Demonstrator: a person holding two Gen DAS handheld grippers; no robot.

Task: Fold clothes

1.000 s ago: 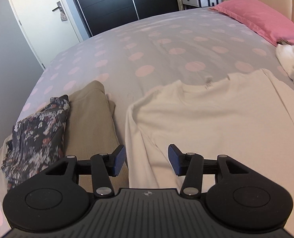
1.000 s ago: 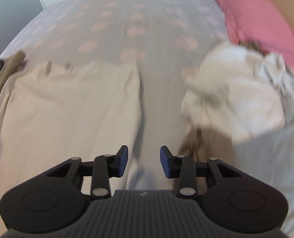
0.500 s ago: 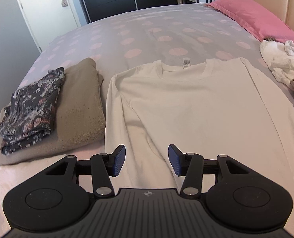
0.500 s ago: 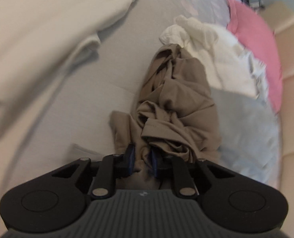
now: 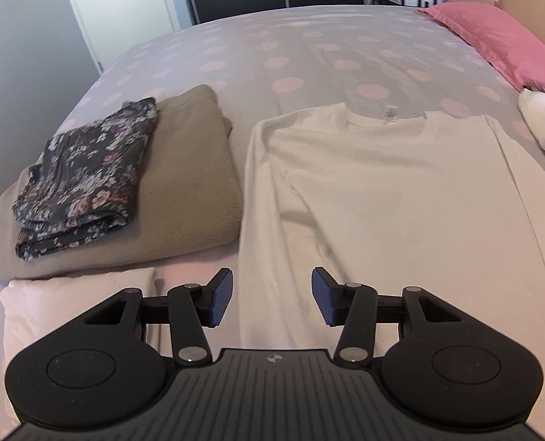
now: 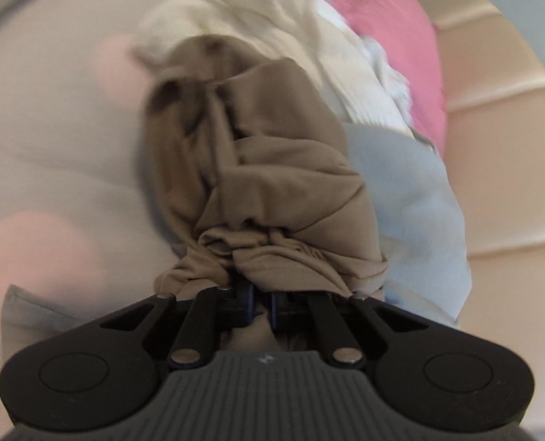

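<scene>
Black left gripper (image 5: pixel 271 297), blue ribbed fingers (image 5: pixel 221 296), silver pivot screws, grey ribbed base

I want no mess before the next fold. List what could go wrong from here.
1. The right hand-held gripper is shut on a bunched edge of the tan garment, so it may lift as a tangled wad.
2. The white clothes touch it and could be dragged along.
3. The cream shirt lies spread beside the pile and could get rumpled.
</scene>
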